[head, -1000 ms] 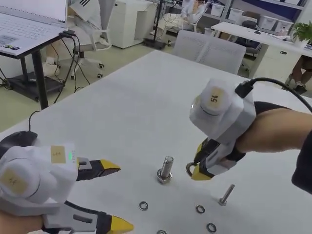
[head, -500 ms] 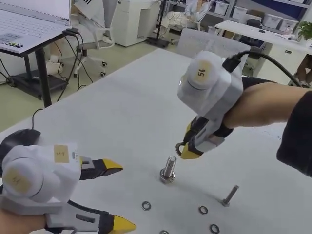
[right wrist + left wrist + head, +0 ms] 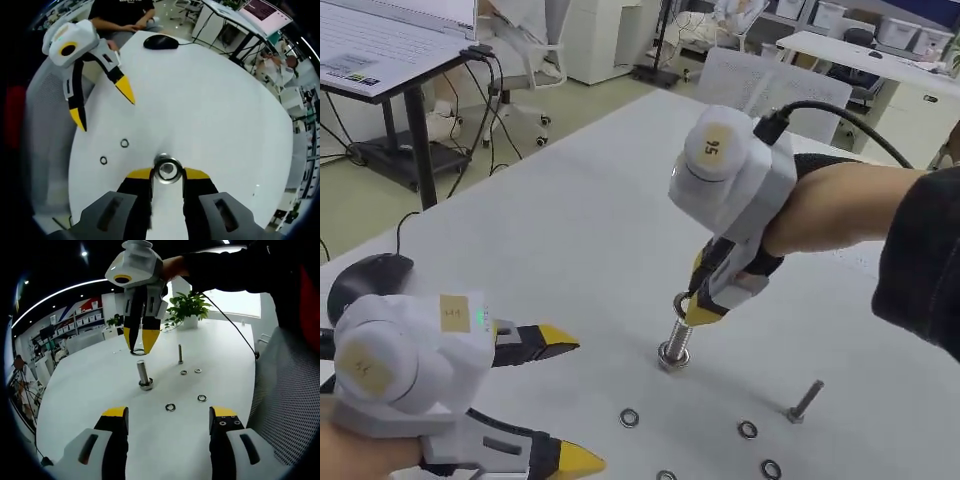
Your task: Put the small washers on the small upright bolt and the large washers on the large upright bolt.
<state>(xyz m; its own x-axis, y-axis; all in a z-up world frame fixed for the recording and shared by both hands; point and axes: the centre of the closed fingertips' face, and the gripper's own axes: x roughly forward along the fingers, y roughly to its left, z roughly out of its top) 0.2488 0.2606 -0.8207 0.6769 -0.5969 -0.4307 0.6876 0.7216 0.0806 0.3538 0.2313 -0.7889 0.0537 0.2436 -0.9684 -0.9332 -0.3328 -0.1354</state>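
Observation:
The large bolt [image 3: 676, 342] [image 3: 144, 374] stands upright on the white table [image 3: 570, 220]. My right gripper [image 3: 692, 308] [image 3: 166, 174] is shut on a large washer [image 3: 682, 303] [image 3: 138, 352] [image 3: 166, 169], held flat just above that bolt's top. The small bolt [image 3: 805, 400] [image 3: 180, 353] stands to the right. Several loose washers [image 3: 630, 417] [image 3: 170, 407] [image 3: 124, 143] lie on the table in front of the bolts. My left gripper [image 3: 570, 400] [image 3: 169, 415] hovers open at the near left with nothing between its fingers.
A black mouse [image 3: 365, 280] [image 3: 161, 42] lies near the table's left edge. A desk with a laptop [image 3: 380, 50] stands beyond the table on the left, and chairs [image 3: 770, 85] stand at the far end. A seated person [image 3: 125, 12] is behind the left gripper.
My right gripper has carried the large washer leftward, from beside the large bolt to directly over its top. The left gripper has hardly moved; the head camera has shifted.

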